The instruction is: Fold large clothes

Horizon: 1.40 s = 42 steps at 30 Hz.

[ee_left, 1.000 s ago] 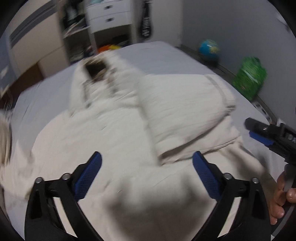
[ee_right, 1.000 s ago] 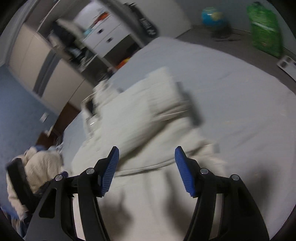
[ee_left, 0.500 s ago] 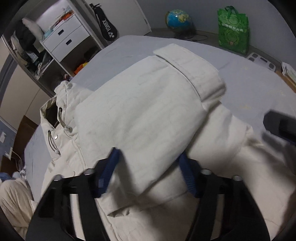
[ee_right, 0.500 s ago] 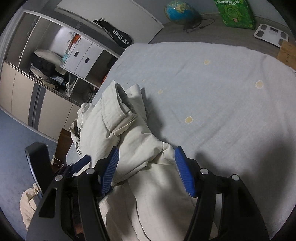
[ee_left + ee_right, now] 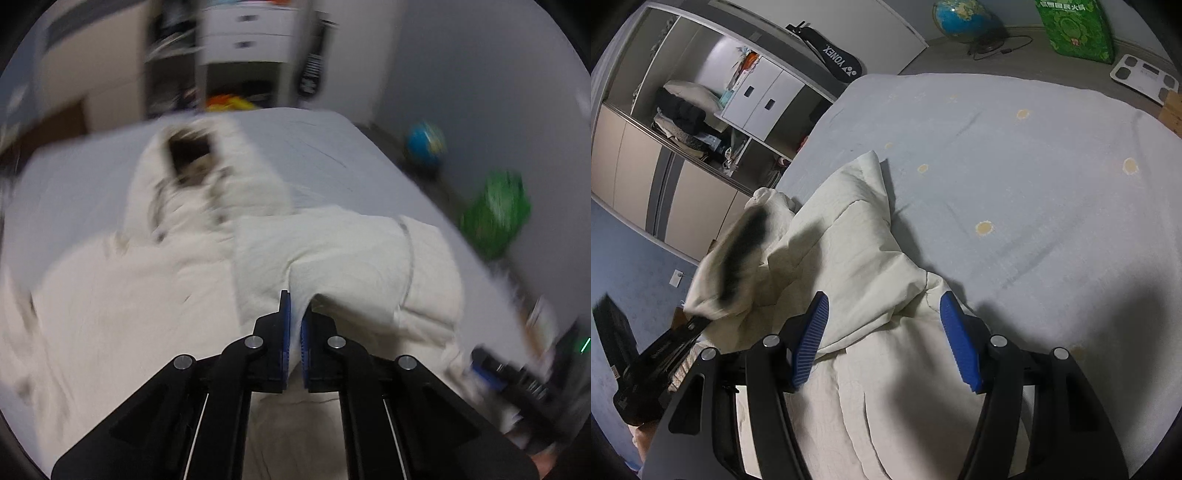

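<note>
The left tongs [image 5: 295, 328] are pinched nearly closed on a ridge of cream fabric, gripping the folded-over sleeve part of the cream padded coat [image 5: 155, 295]. The right tongs [image 5: 882, 339] are spread wide with nothing between them, poised over the coat's edge where it meets the sheet. The coat lies spread on the grey-blue bed [image 5: 1034, 166], hood [image 5: 188, 158] pointing to the far end, one sleeve [image 5: 351, 258] laid across the body. Judging by that, folding is only begun: the other side, the hood and the final halving look undone. A globe [image 5: 960, 18] and green bag [image 5: 1075, 26] stand on the floor beyond.
</note>
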Each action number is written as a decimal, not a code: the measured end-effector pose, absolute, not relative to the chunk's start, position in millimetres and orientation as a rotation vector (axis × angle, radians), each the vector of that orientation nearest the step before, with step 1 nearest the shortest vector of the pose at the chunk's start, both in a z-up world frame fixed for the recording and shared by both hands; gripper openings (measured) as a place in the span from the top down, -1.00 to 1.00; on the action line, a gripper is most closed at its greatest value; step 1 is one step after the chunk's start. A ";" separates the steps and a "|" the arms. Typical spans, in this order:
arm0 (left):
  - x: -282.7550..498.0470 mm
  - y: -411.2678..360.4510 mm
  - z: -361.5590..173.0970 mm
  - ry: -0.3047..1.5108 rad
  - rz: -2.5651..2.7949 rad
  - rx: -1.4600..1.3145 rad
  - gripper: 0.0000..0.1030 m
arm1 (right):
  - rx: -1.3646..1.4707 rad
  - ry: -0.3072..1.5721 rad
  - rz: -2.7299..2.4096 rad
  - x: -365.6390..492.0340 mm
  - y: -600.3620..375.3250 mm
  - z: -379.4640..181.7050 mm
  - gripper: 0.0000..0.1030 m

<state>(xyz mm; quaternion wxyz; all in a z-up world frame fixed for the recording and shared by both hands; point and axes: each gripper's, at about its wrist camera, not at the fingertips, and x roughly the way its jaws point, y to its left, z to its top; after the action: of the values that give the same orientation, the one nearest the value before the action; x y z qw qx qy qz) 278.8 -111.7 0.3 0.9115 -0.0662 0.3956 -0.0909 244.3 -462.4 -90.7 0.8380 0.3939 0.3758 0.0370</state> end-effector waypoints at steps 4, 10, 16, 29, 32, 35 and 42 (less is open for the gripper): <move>272.9 -50.7 -11.3 0.843 -0.121 -0.392 0.91 | 0.795 0.796 0.088 244.7 -455.0 -86.7 -0.16; 252.5 0.2 -36.3 0.878 -0.024 -0.480 0.91 | 0.762 0.797 0.089 245.2 -453.6 -84.4 -0.16; 242.0 25.4 -62.6 0.938 0.018 -0.517 0.81 | 0.728 0.808 0.091 249.2 -447.7 -82.5 -0.16; 233.5 71.0 -87.5 1.024 0.124 -0.514 0.24 | 0.599 0.872 0.090 261.1 -425.5 -87.3 -0.16; 226.0 86.6 -81.8 1.020 0.135 -0.494 0.16 | 0.581 0.906 0.057 264.3 -423.4 -95.5 -0.16; 215.4 101.4 -72.3 1.001 0.149 -0.478 -0.13 | 0.582 0.906 0.043 264.9 -424.9 -98.3 -0.16; 195.2 136.1 -45.9 0.920 0.214 -0.450 -0.73 | 0.514 0.860 0.071 256.4 -416.4 -83.4 -0.16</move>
<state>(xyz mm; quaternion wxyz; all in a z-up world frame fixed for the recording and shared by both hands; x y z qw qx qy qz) 195.2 136.1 -45.9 0.8663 -0.2147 0.4392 0.1020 256.4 -416.4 -83.4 0.8765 0.2462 0.4124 0.0341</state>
